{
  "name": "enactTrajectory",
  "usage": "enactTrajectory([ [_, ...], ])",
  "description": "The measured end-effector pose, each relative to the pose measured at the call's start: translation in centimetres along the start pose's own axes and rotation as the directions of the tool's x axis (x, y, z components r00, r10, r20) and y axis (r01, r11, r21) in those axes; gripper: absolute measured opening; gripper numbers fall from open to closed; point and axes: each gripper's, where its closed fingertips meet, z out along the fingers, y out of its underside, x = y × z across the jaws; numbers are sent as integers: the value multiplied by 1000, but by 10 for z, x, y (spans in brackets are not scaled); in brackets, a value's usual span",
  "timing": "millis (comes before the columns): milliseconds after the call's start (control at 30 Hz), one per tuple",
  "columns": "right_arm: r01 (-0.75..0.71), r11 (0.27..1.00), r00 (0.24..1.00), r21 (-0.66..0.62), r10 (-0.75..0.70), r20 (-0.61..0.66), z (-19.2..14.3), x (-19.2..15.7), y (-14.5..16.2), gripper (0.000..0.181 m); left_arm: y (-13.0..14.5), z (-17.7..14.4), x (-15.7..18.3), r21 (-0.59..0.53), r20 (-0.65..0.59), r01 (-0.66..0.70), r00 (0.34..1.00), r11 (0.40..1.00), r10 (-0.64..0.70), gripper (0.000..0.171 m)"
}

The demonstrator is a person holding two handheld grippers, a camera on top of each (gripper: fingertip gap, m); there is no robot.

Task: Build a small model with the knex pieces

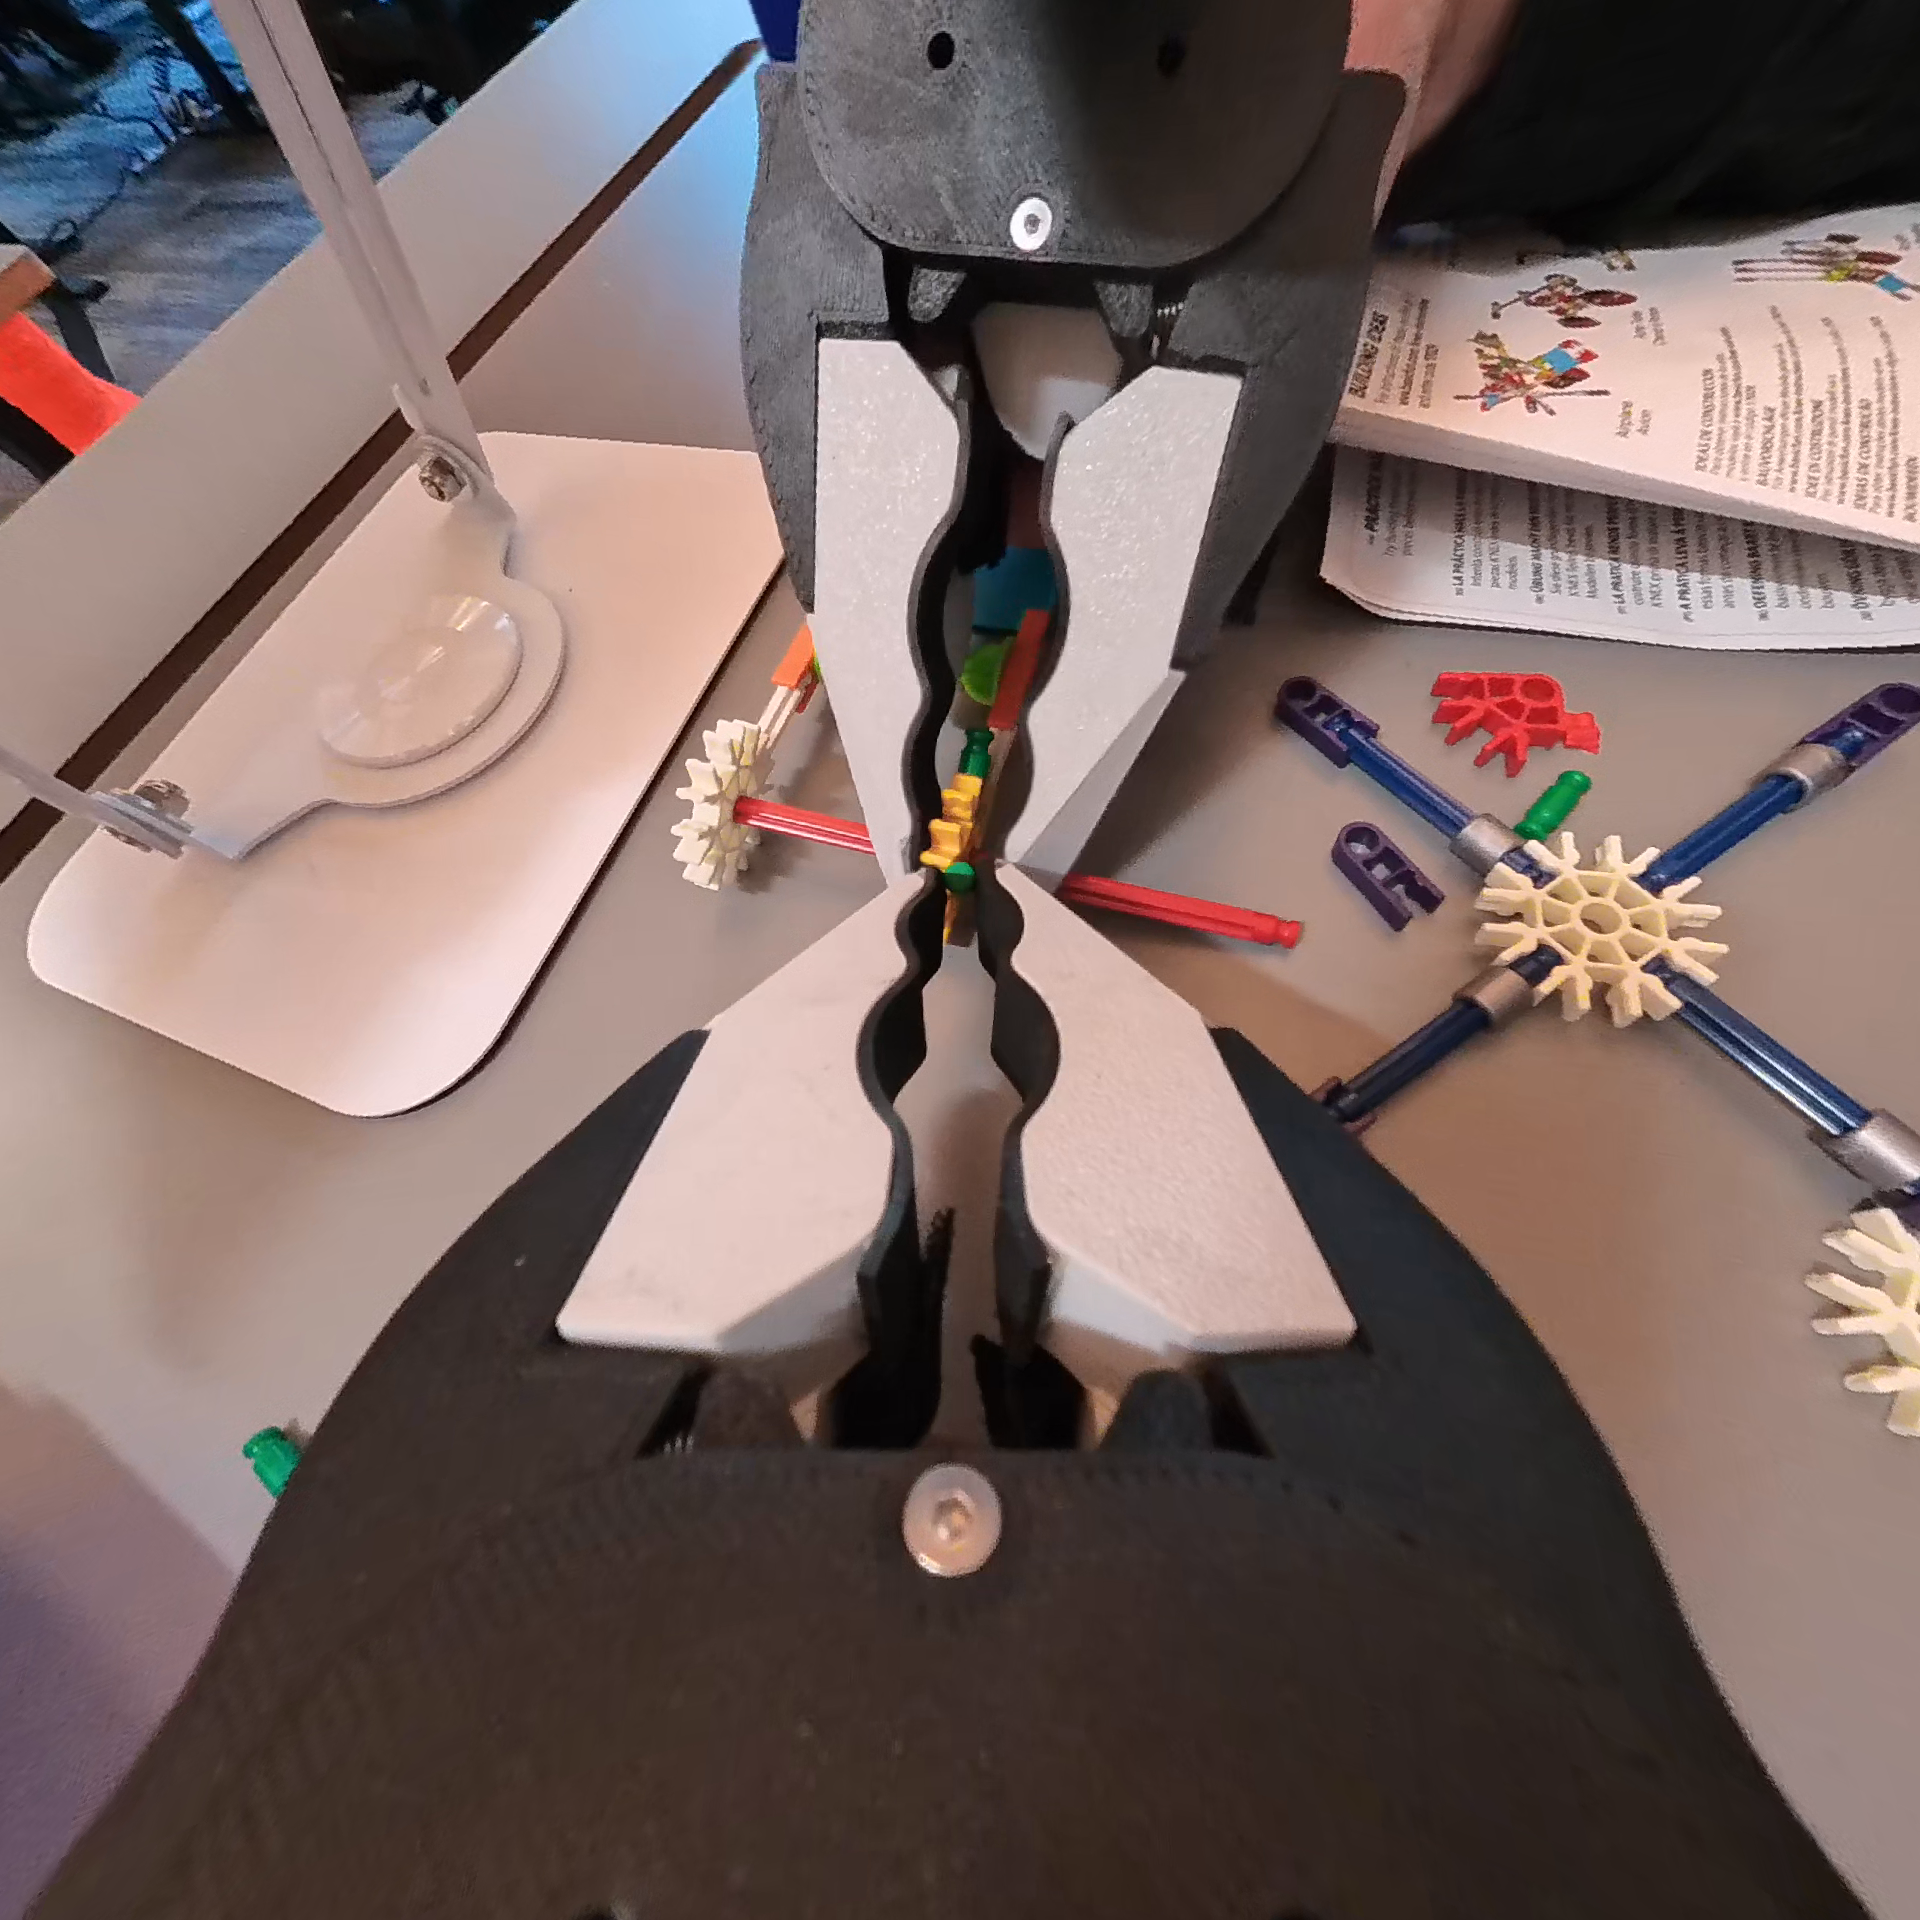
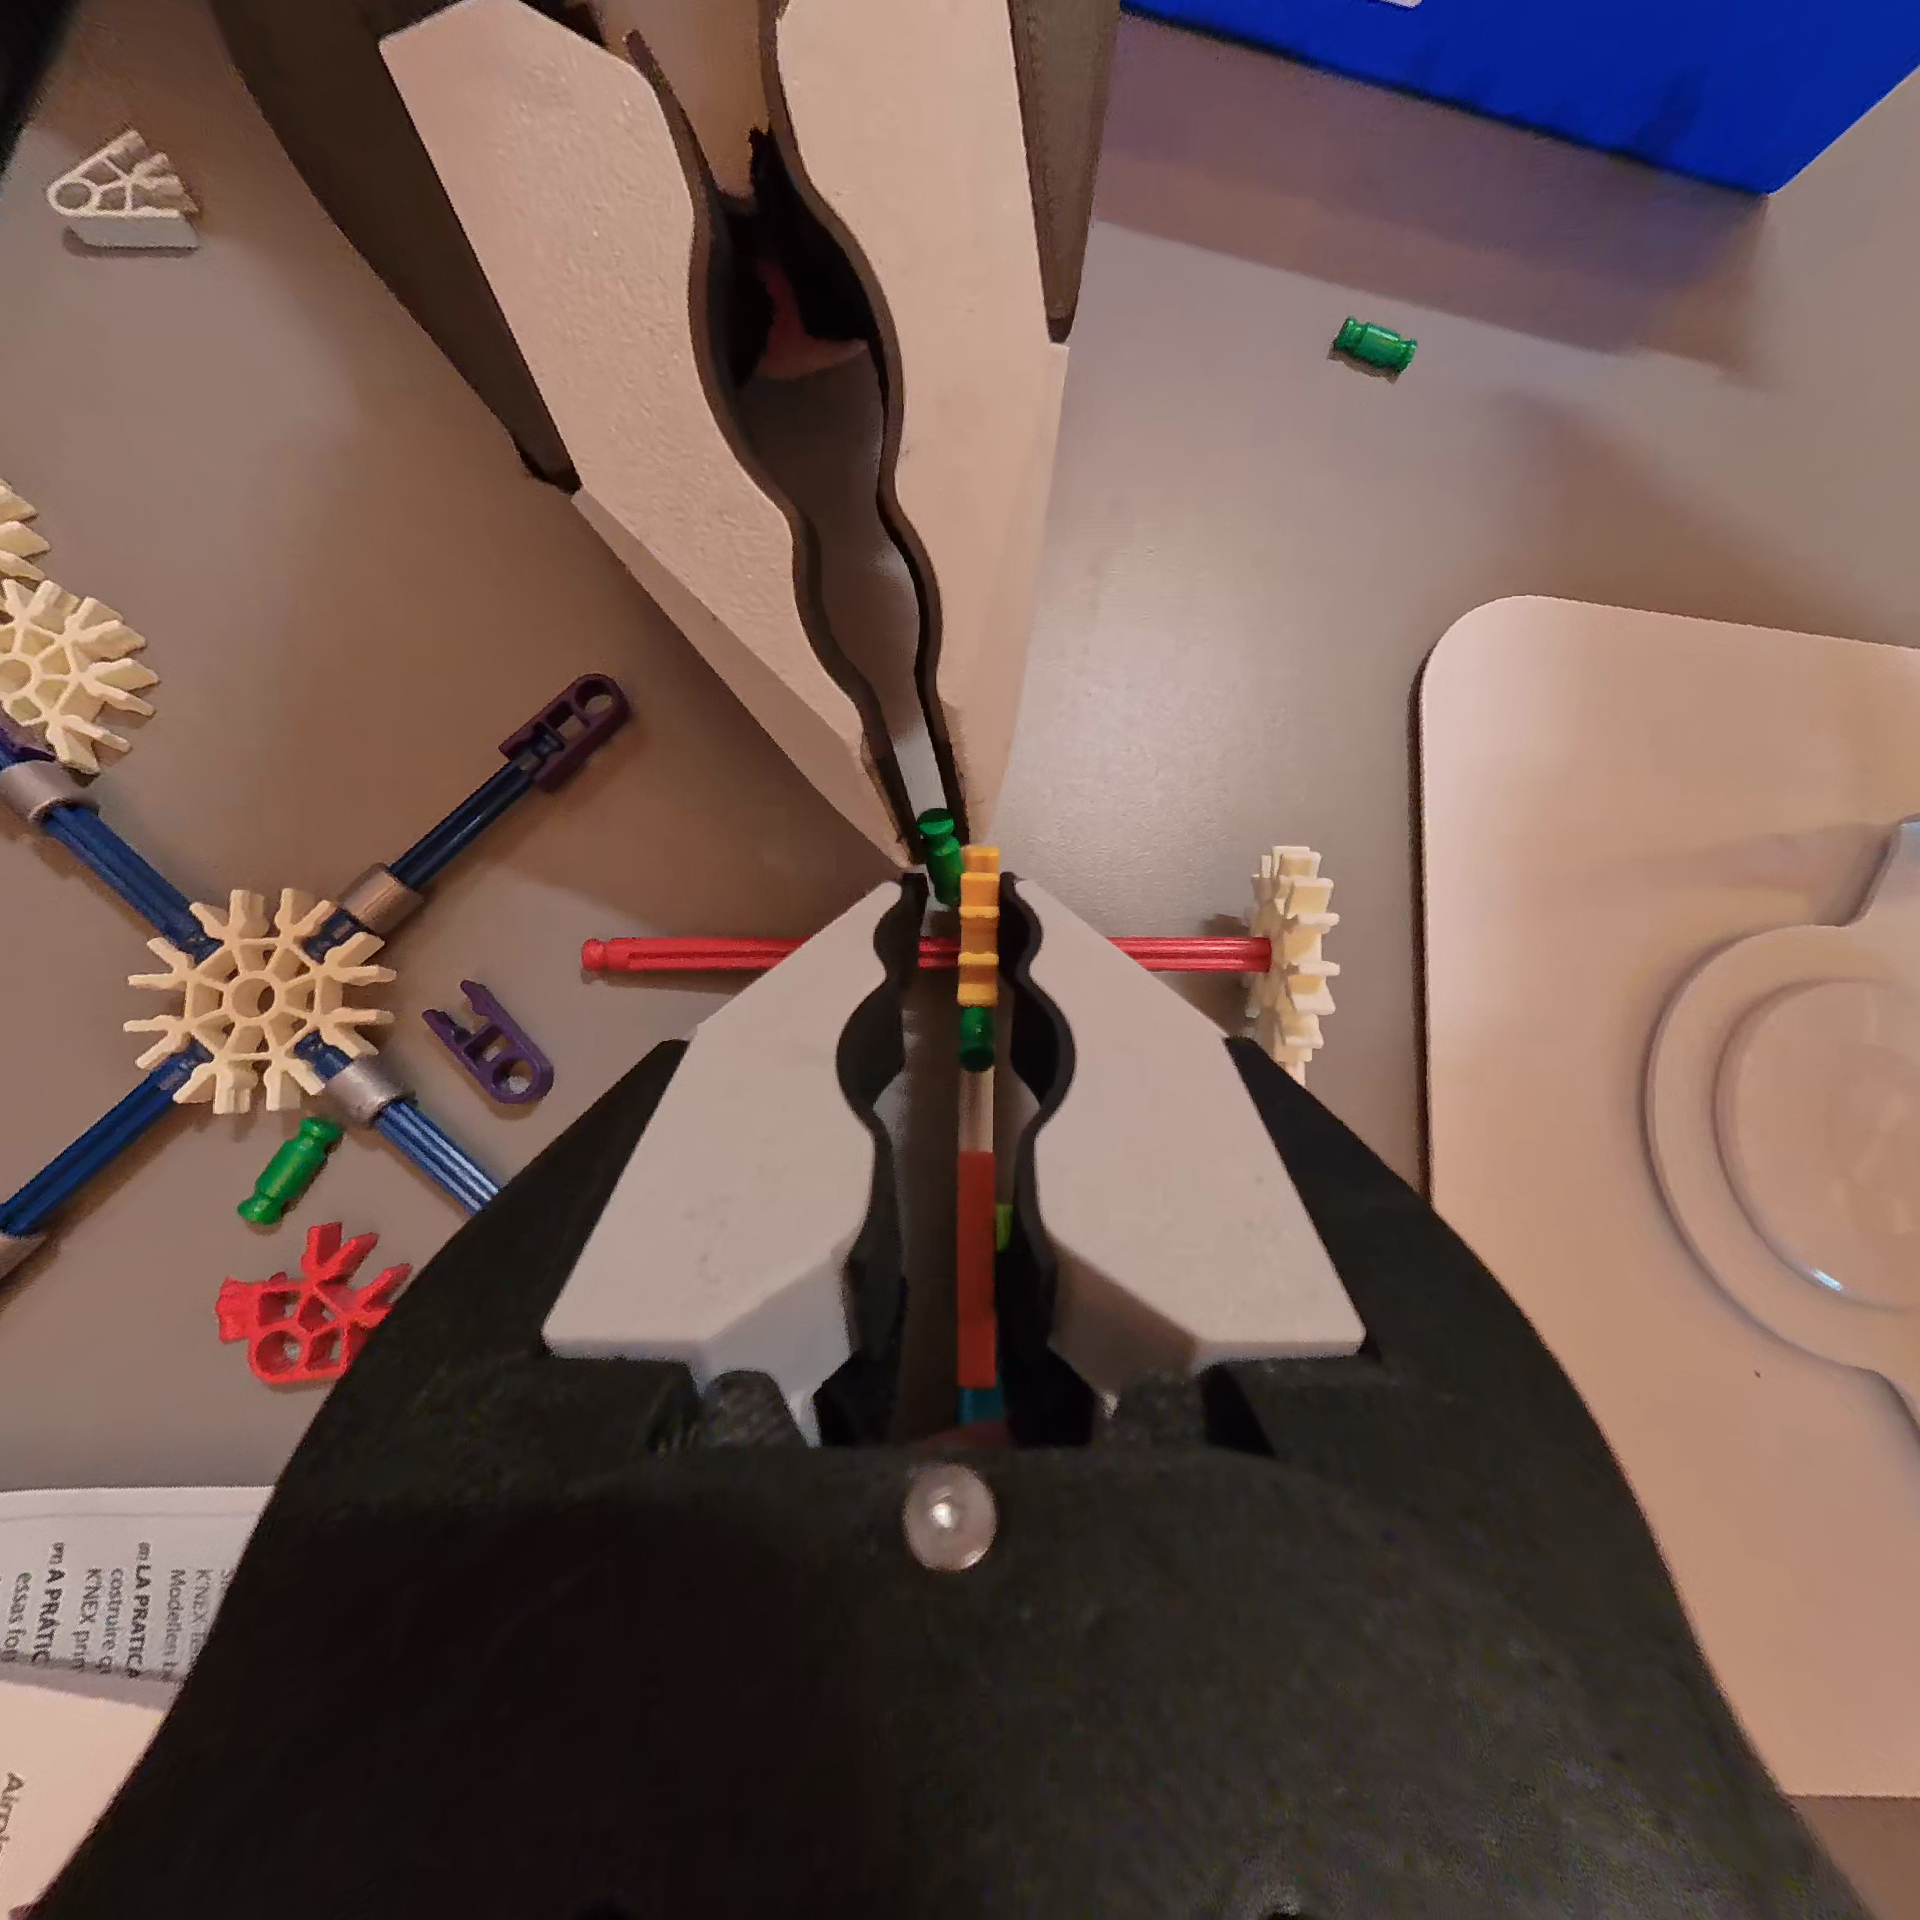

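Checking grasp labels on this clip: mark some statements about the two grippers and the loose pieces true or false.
1. The left gripper pinches a short green rod at its tips. True.
2. The right gripper is open and empty. False: it is shut on a rod assembly with a yellow connector.
3. A white toothed connector sits on one end of the long red rod. True.
4. The red connector is clipped onto the blue-rod cross. False: it lies loose on the table beside it.
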Motion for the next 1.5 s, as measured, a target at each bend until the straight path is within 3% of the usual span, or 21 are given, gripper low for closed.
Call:
enactTrajectory([
  [467, 37, 999, 999, -4, -37, -31, 0, 3, 0, 6, 2, 1, -2, -16, 11, 3, 1000, 1000, -2, 5],
  [1033, 112, 992, 991, -53, -116, -71, 2, 0, 1, 2, 5, 3, -2, -54, 119, -143, 982, 988, 149, 6],
  [1200, 84, 995, 995, -56, -87, -52, 1, 0, 2, 2, 4, 3, -3, -55, 113, -125, 985, 991, 131, 6],
  [1267, 80, 995, 994, -55, -84, -73, -3, 4, 1, 5, 0, 2, -2, -42, 88, -71, 993, 997, 75, 5],
  [1300, 76, 995, 994, -60, -81, -79, -6, 5, 1, 18, -1, 2, -1, -46, 75, -70, 994, 996, 73, 5],
  [1333, 66, 996, 996, -64, -70, -61, -10, 3, 1, 43, 0, 2, -1, -57, 77, -83, 993, 995, 88, 5],
  [1500, 46, 998, 997, -37, -49, -66, -42, 15, -2, 43, -1, -1, -7, -61, 114, -70, 990, 996, 77, 8],
])
